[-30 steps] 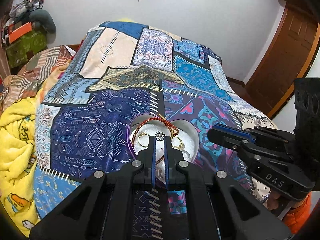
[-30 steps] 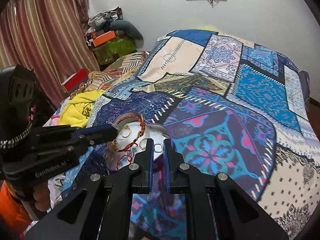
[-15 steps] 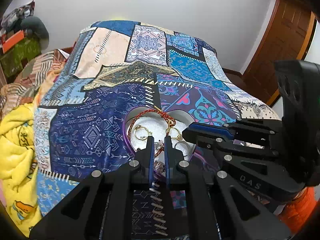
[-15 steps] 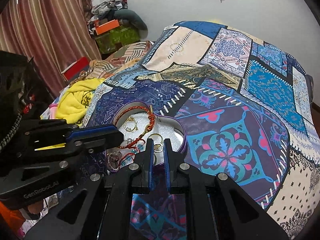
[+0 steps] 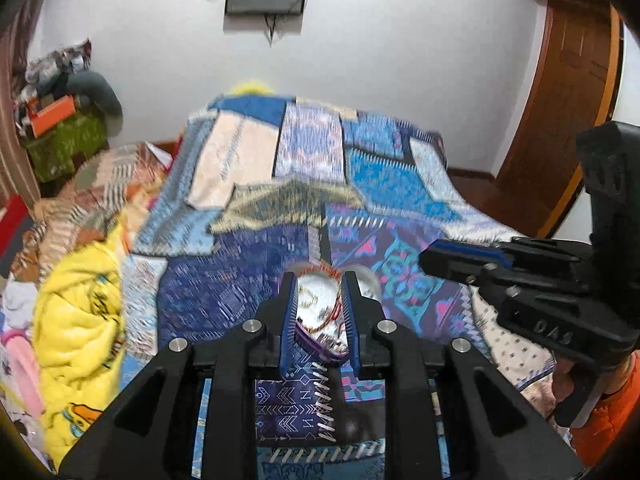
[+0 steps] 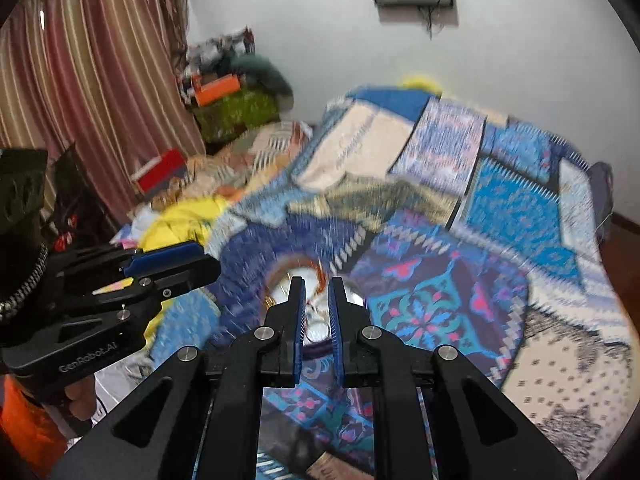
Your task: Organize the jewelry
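Both grippers lifted off the heart-shaped jewelry box (image 5: 320, 312) since earlier. Left gripper (image 5: 319, 280) jaws just been opening, now apart, nothing between. Right gripper (image 6: 316, 284) fingers nearly together, empty. Box sits on patchwork bedspread (image 5: 224, 292), beneath both, blurred.

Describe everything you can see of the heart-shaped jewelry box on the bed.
The heart-shaped jewelry box lies open-topped and flat on the patchwork bedspread. It has a purple rim and a pale, shiny lining. Inside it are a red-orange beaded strand and small gold-coloured pieces, too blurred to identify. Both views see it between raised gripper fingers, and nothing visibly touches it but the bedspread beneath.
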Available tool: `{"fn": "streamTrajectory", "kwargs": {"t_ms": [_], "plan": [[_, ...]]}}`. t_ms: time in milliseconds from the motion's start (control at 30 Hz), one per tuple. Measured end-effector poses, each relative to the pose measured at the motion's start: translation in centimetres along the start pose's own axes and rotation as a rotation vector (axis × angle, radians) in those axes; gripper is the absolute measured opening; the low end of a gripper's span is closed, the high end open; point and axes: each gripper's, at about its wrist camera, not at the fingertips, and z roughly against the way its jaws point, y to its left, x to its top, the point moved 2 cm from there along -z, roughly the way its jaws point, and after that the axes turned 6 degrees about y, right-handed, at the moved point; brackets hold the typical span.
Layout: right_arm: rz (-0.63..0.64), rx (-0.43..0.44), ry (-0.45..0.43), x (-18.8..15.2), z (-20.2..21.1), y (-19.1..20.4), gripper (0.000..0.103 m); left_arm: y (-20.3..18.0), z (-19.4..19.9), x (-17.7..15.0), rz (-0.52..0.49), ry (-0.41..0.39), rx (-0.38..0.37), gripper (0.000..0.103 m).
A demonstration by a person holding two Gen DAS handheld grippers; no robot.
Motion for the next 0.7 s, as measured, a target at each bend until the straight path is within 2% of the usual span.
{"fn": "streamTrajectory", "kwargs": {"t_ms": [67,100,167,267,333,367,400,467,500,567,633,700], "plan": [[0.004,-0.015,-0.095,0.8,4.1,1.3,0.010,-0.6,2.4,0.5,-0.007,-0.051,0.006,0.021],[0.004,-0.015,-0.095,0.8,4.1,1.3,0.010,-1.0,4.1,0.7,-0.014,-0.088,0.012,0.021],[0.012,-0.033,-0.173,1.1,7.5,2.5,0.010,-1.7,6.9,0.9,-0.027,-0.146,0.016,0.022],[0.030,-0.063,-0.269,1.0,11.6,4.3,0.010,-2.9,11.4,0.8,-0.033,-0.249,0.021,0.032],[0.049,-0.093,-0.378,0.2,16.1,6.8,0.011,-3.5,14.1,0.4,-0.036,-0.313,0.030,0.033],[0.049,-0.093,-0.378,0.2,16.1,6.8,0.013,-3.9,15.5,0.2,-0.039,-0.343,0.036,0.033],[0.054,-0.111,-0.427,-0.4,18.2,8.1,0.016,-4.1,16.8,-0.1,-0.041,-0.369,0.042,0.035],[0.052,-0.132,-0.470,-1.0,19.6,9.1,0.033,-4.7,19.4,-0.8,-0.043,-0.426,0.057,0.039],[0.052,-0.132,-0.470,-1.0,19.6,9.1,0.038,-5.0,20.6,-1.2,-0.043,-0.451,0.064,0.042],[0.039,-0.182,-0.538,-2.1,21.5,10.6,0.055,-5.4,22.3,-1.9,-0.048,-0.486,0.077,0.046],[0.029,-0.200,-0.559,-2.3,22.1,10.9,0.063,-5.8,23.6,-2.6,-0.061,-0.510,0.084,0.059],[0.015,-0.217,-0.579,-2.6,22.6,11.2,0.074,-6.0,24.7,-3.3,-0.050,-0.535,0.104,0.081]]}}
